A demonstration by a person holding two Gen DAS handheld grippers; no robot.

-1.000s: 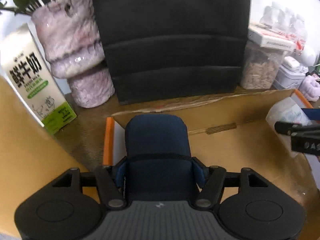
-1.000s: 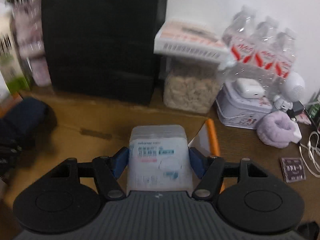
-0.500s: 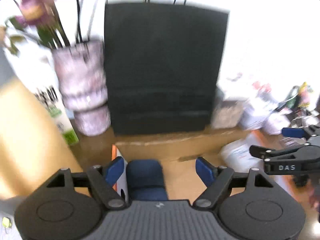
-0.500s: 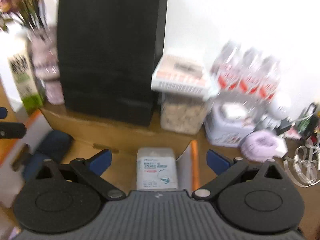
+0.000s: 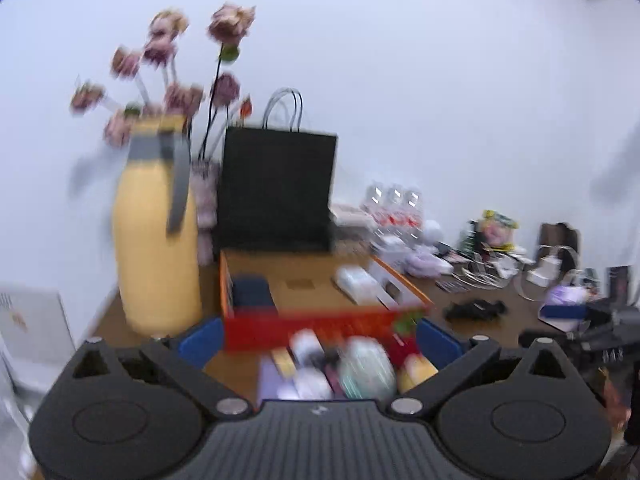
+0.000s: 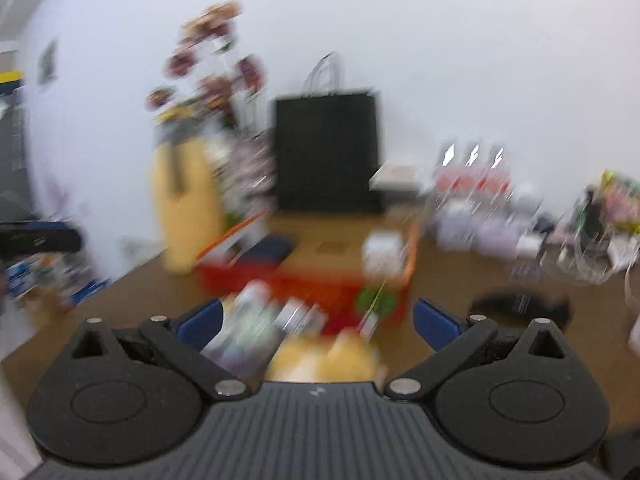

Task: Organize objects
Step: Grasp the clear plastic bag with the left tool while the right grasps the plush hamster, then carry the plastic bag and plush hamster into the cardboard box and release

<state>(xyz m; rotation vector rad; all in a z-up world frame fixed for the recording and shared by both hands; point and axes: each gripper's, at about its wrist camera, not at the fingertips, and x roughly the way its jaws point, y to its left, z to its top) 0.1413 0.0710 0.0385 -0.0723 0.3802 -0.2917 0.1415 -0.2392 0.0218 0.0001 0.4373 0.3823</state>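
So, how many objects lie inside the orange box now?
2: the dark blue case at the box's left side, the white packet at its right side. More may be hidden.

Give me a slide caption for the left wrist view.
Open tongs hover before an orange-rimmed box holding a navy pouch and white packet.

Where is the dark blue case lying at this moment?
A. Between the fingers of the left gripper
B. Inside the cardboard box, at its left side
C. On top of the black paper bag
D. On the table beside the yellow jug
B. The dark blue case lies on the floor of the cardboard box, against its left wall, and the left gripper, with jaws opening, has nothing between its fingers.
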